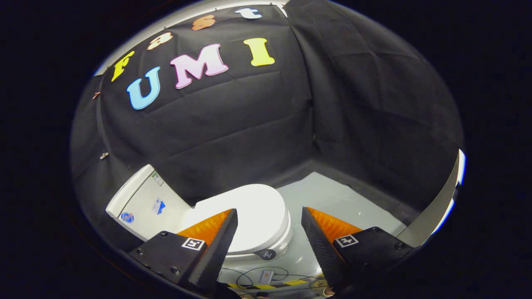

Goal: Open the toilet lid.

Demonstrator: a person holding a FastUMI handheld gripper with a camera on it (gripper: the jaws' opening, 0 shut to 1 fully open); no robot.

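You held the tongs (269, 216) wide open, with nothing between the two fingers and neither finger touching anything. They hung above the toilet (195, 216) and looked down on it at a slant.

The toilet lid (259, 214) was down, lying flat and closed over the seat. It sat just ahead of your fingers and mostly in the gap between them, though your left finger (220, 245) covered the lid's left part from view. The front rim of the lid curved round below the gap, with a small dark round tag (264, 254) on the bowl's front edge just under it.

The tank (143, 201) stood behind the lid, off beyond your left finger, tilted in the view, with small stickers (158, 206) on its side.

Your right finger (318, 245) was well apart from the toilet, over the pale floor (332, 199) to the right of the bowl. On the floor in front of the bowl lay thin dark cables (249, 276), a small pale card (266, 275) and a strip of yellow-and-black tape (270, 285).

Black cloth (249, 124) closed the booth behind and beside the toilet.
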